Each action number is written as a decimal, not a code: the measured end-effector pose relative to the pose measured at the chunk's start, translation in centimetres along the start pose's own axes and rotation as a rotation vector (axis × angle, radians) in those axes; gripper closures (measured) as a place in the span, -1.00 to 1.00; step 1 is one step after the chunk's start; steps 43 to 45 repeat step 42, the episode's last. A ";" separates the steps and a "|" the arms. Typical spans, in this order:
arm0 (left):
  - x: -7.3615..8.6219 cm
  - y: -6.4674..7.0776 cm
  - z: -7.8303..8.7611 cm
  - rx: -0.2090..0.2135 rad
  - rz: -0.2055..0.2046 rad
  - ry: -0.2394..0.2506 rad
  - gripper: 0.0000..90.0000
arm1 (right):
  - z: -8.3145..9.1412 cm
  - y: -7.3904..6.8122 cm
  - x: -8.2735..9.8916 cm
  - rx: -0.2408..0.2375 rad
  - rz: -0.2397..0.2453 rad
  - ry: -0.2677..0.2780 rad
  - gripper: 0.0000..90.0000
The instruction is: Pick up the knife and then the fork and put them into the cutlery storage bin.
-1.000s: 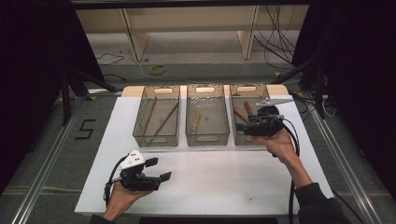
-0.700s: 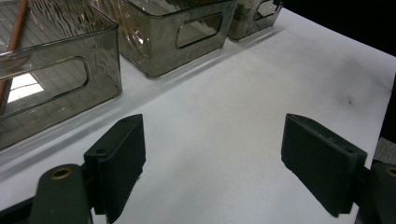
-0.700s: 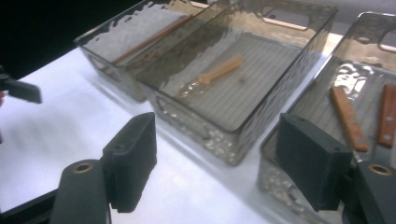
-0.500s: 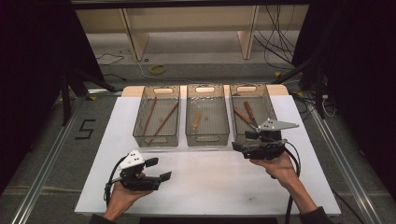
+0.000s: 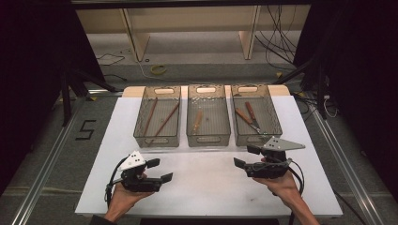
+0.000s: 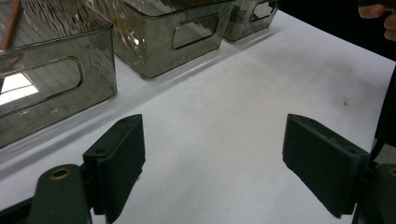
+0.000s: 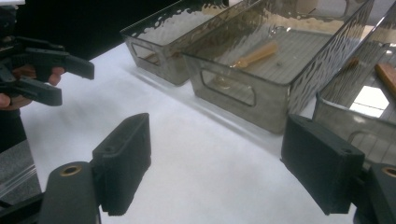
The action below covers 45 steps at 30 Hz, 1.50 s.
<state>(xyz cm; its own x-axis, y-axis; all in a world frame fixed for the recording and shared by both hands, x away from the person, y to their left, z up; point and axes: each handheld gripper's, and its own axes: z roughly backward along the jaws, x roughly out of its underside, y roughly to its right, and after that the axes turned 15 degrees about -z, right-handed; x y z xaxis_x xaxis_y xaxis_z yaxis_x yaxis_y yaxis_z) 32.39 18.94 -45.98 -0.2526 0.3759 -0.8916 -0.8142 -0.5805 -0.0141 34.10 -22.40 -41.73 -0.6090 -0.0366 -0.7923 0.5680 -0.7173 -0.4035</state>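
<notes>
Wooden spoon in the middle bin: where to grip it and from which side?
Judging by its pose, grip the wooden spoon mid-handle, coming straight down from above. It lies flat on the floor of the middle bin, lengthwise and alone, and the bin's walls block any sideways approach. Set the jaws across the handle. The open, empty right gripper is well placed.

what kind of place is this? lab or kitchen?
Most likely a lab recording rig, not a kitchen: a white table on a metal frame, dark curtains at the sides, loose cables on the floor behind, and three clear bins set in a row.
</notes>
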 end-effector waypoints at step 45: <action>0.0 0.2 -0.1 0.015 -0.015 0.008 -0.57 | 1.5 0.8 4.0 0.022 -0.042 0.042 -0.52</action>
